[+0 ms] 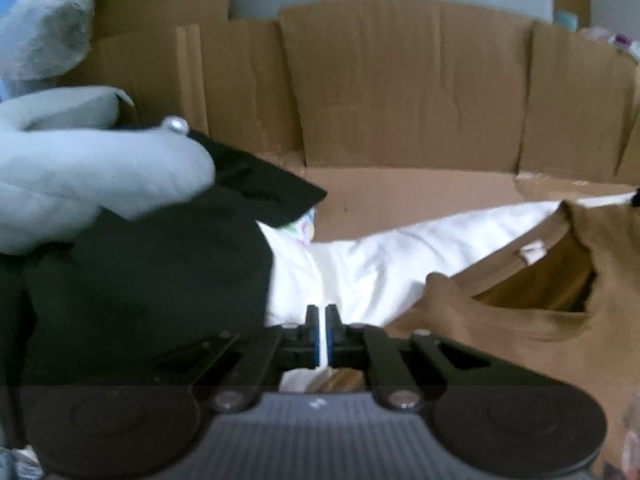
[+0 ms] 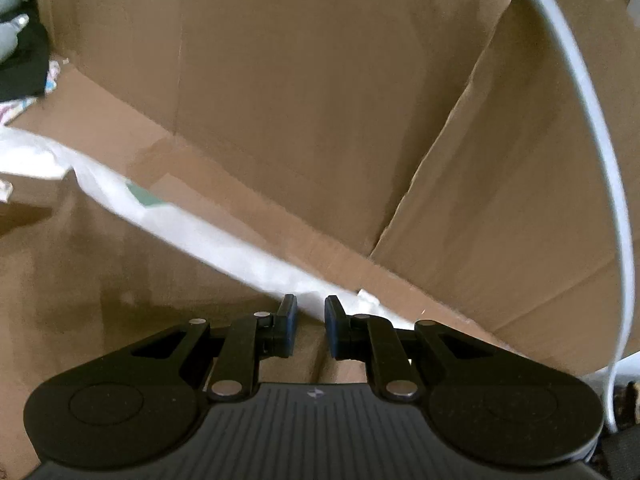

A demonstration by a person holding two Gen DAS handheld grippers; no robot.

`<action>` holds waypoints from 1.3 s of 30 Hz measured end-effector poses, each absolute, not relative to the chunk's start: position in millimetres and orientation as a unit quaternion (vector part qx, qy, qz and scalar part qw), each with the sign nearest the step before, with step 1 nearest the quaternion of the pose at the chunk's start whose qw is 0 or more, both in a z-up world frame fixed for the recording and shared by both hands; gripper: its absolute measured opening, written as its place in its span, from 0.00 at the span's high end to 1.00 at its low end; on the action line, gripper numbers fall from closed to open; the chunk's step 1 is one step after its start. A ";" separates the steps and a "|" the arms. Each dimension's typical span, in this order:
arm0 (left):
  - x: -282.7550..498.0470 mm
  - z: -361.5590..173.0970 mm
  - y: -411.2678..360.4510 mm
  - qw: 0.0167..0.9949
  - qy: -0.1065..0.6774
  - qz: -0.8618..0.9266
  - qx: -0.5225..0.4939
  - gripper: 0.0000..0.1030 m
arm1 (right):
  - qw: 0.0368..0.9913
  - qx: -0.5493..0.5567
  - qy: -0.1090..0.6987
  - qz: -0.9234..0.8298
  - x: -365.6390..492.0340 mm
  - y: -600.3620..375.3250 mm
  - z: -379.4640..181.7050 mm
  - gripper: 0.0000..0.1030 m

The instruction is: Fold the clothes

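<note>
Two grippers are in play. We find the left gripper (image 1: 321, 312) clamped on a thin fold of the white garment (image 1: 380, 256), which runs from its tips up and rightward beneath the brown shirt (image 1: 520, 312). We find the right gripper (image 2: 311, 312) with jaws apart, empty, that white edge just beyond its tips. We judge the left nearer.

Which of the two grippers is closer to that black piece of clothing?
Left. The left gripper hangs just beside the black garment, which lies directly to its left in that view. From the right gripper, the garment is only a small patch in the far corner.
</note>
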State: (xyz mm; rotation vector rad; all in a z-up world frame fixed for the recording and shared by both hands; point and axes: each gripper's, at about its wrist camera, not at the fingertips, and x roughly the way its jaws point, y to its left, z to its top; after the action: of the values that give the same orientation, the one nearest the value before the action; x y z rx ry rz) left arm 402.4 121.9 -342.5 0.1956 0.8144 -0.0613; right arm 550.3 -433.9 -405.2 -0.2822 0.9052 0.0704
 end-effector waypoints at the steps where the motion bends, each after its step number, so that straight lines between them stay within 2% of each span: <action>1: 397.6 -334.2 126.3 0.914 0.394 -0.030 0.094 0.95 | 0.892 -0.133 0.431 0.037 548.2 -433.9 -401.1 0.80; 9: 372.4 -310.0 137.7 0.902 0.419 -0.071 0.083 0.92 | 0.900 -0.106 0.412 0.096 530.0 -414.1 -382.9 0.80; 15: 368.2 -349.5 117.1 0.860 0.492 -0.091 0.100 0.89 | 0.886 -0.093 0.430 0.147 518.7 -388.6 -392.1 0.80; 20: 378.3 -367.5 122.8 0.858 0.499 -0.026 0.123 0.90 | 0.875 -0.096 0.447 0.159 512.7 -372.3 -410.1 0.80; 23: 388.8 -367.5 136.1 0.857 0.500 -0.005 0.128 0.97 | 0.873 -0.097 0.451 0.157 516.4 -371.1 -415.2 0.79; 29: 398.7 -356.8 151.6 0.856 0.508 -0.006 0.097 0.97 | 0.870 -0.120 0.460 0.128 528.0 -377.7 -403.7 0.78; 31: 395.6 -344.5 152.1 0.861 0.503 0.003 0.077 0.91 | 0.872 -0.107 0.462 0.123 525.8 -385.2 -391.1 0.77; 32: 393.0 -337.7 151.5 0.865 0.497 0.006 0.072 0.74 | 0.873 -0.105 0.460 0.126 522.9 -389.0 -384.4 0.76; 33: 390.1 -331.2 150.9 0.868 0.491 0.009 0.070 0.62 | 0.874 -0.107 0.456 0.131 518.5 -391.9 -377.2 0.76; 39: 359.0 -304.4 145.1 0.875 0.481 0.024 0.053 0.66 | 0.884 -0.094 0.434 0.144 478.6 -412.3 -338.5 0.75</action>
State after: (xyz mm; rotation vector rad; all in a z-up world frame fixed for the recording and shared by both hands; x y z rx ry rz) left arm 359.0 145.1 -304.4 0.1107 1.0034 0.0493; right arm 478.6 -412.3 -338.5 -0.1948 0.9040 0.3003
